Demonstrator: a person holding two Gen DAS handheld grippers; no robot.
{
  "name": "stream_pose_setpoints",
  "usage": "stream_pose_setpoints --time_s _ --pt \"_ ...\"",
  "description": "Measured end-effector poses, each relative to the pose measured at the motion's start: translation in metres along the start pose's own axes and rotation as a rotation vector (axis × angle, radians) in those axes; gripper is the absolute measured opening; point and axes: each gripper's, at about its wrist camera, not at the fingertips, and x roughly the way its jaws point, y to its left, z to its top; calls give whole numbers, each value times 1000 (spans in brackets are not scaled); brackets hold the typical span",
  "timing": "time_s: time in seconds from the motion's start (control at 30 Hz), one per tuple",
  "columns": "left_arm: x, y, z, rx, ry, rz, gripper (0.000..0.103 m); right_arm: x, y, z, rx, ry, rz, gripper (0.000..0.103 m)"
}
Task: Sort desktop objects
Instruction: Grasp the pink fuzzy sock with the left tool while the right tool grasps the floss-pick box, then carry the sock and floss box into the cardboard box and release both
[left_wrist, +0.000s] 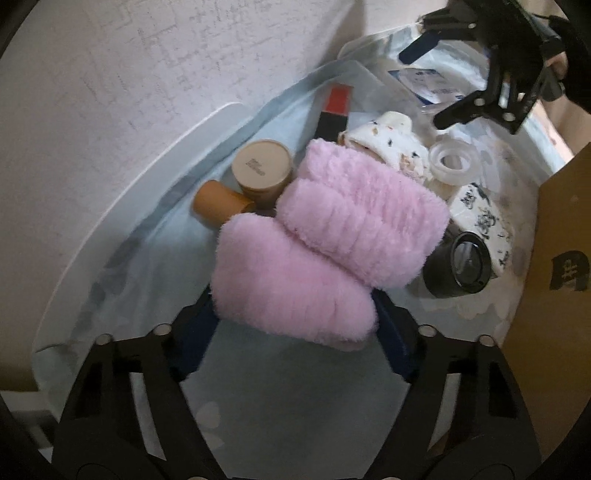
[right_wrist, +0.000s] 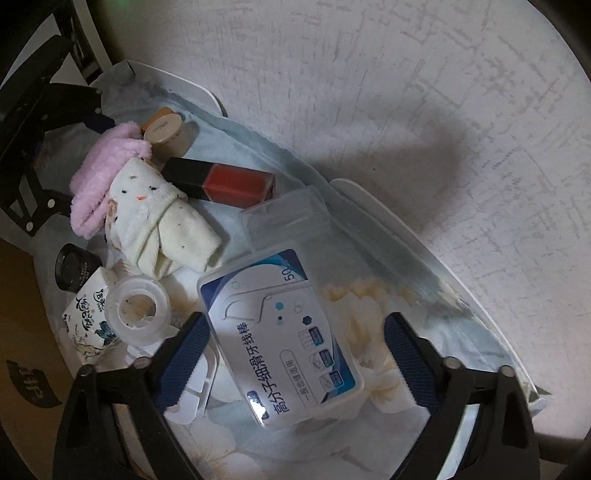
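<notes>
Two close downward views, shared tray (left_wrist: 122, 206)

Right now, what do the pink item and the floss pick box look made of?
Pink fuzzy cloth: soft plush or fleece fabric, judging by its fluffy ribbed pile. Floss pick box: clear hard plastic, glossy, with glare on the lid and a printed label showing through.

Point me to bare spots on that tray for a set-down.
Bare cloth between the tray rim and pink socks, near the left hand-held gripper. More right of the floss box. Crowded around the white socks, tape roll and lip gloss.
</notes>
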Motion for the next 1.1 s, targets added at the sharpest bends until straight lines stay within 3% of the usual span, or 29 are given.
stream_pose_setpoints --time_s 0.03,0.07,0.23,0.57,0.87,1.1 --pt "-1 1 -1 2 -6 -6 70 0 0 0 -1 0 15 67" --pt "-2 3 -3 0 -11 -17 66 0 1 0 -15 2 37 65" --pt "-6 13 -6 -31 -25 -58 53 -3 4 0 -57 -5 32 63" --pt "-27 25 -15 -71 -46 -39 31 -32 -2 2 1 -53 69 62" --pt "-57 33 -35 -102 -60 -6 26 -67 7 1 33 -69 66 61" --pt "-100 15 -16 -130 -117 26 26 -120 21 5 84 -111 104 61"
